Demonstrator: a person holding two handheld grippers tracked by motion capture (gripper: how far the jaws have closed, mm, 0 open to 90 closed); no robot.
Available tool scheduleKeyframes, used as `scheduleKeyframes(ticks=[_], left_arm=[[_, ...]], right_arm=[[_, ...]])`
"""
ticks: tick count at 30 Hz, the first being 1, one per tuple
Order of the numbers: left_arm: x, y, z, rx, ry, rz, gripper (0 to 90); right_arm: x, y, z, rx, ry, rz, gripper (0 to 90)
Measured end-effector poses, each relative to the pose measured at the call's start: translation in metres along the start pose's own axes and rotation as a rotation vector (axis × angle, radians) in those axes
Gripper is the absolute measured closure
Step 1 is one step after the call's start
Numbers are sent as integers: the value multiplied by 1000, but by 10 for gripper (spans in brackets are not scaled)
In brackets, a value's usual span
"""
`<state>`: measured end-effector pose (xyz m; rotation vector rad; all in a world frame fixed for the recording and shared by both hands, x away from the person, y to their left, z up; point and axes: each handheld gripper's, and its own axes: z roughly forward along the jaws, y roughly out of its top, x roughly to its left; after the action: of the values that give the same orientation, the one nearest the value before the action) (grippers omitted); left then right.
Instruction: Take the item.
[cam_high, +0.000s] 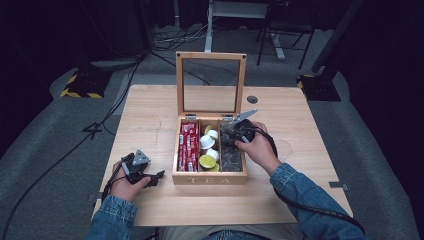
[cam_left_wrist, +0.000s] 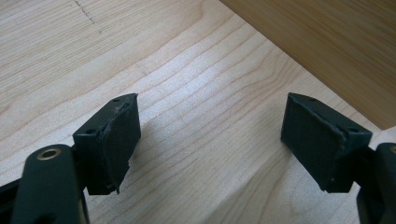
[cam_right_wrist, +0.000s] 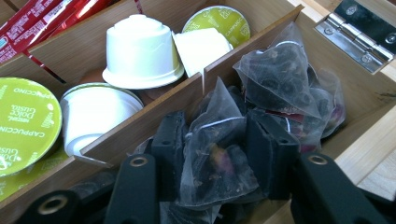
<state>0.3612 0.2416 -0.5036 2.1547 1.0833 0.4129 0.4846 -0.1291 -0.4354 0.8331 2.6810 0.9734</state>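
The right gripper (cam_right_wrist: 212, 158) is sunk into the right-hand compartment of the wooden tea box (cam_high: 210, 178), its two black jaws standing either side of one pyramid tea bag (cam_right_wrist: 215, 161); the pads (cam_right_wrist: 168, 149) lie against the mesh on both sides and the bag bulges a little between them, so I read it as gripped, the jaws partly closed to the bag's width. The bag stands with its apex pointing up and away from the gripper, its broad base low between the jaws, so its long axis runs along the jaws rather than across them; a straight pull back along that line looks like what the lift calls for. Just beyond it a second tea bag (cam_right_wrist: 285, 79) leans against the box's far wall by the hinge (cam_right_wrist: 357, 35), touching or nearly touching the held one, and could snag. Across the wooden divider (cam_right_wrist: 149, 114) sit the coffee capsules (cam_right_wrist: 142, 51), and farther over the red sachets (cam_high: 188, 145). The left gripper (cam_high: 142, 171) rests on the table (cam_high: 150, 115) near the box's left front corner, jaws wide apart and holding nothing, well away from the tea bags; the right hand (cam_high: 257, 145) is plainly the nearer.
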Motion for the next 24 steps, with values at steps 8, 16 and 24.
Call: scheduleKeyframes(ticks=[8, 16, 24], left_arm=[[0, 0, 0, 1, 0, -2, 203], [0, 0, 0, 1, 0, -1, 203], [0, 0, 0, 1, 0, -1, 203]], right_arm=[[1, 1, 0, 2, -21, -30, 716], [1, 0, -5, -23, -22, -21, 737], [-4, 2, -16, -87, 8, 15, 738]])
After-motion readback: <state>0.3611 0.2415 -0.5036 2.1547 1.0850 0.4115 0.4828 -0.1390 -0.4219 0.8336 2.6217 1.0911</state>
